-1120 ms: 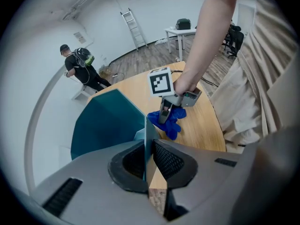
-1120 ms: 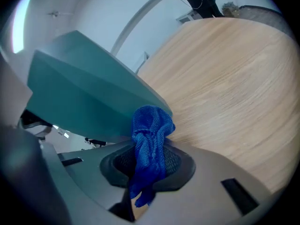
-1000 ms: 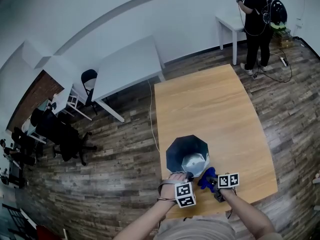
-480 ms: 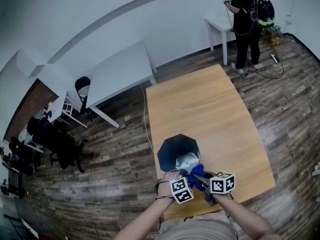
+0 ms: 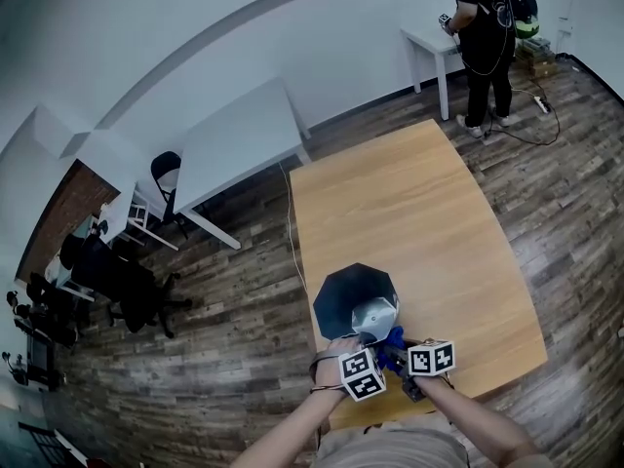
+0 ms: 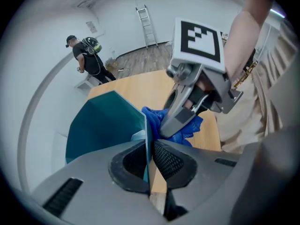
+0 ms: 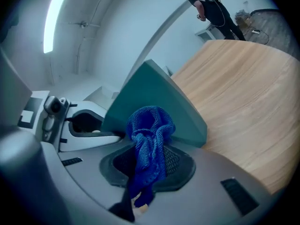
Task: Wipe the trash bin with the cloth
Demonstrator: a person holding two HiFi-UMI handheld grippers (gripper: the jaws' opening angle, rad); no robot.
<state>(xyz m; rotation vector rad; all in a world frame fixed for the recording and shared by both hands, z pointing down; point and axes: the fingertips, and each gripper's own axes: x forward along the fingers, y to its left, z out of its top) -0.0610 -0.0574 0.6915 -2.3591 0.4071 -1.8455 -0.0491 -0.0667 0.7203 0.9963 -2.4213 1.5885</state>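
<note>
the left gripper (image 6: 150, 149) is clamped on the rim of the teal trash bin (image 6: 105, 125), which stands near the front edge of the wooden table (image 5: 409, 213); the right gripper (image 7: 150, 165) pinches the blue cloth (image 7: 149, 128), bunched right against the bin's outer wall

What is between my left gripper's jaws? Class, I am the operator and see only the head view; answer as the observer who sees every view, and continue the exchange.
Observer: The left gripper is shut on the trash bin, pinching its thin wall at the rim.
Operator: And the right gripper?
Observer: The right gripper is shut on the blue cloth, bunched between its jaws.
Operator: Where is the cloth?
Observer: Outside the bin, at the near wall beside the left gripper; it appears to touch.
</note>
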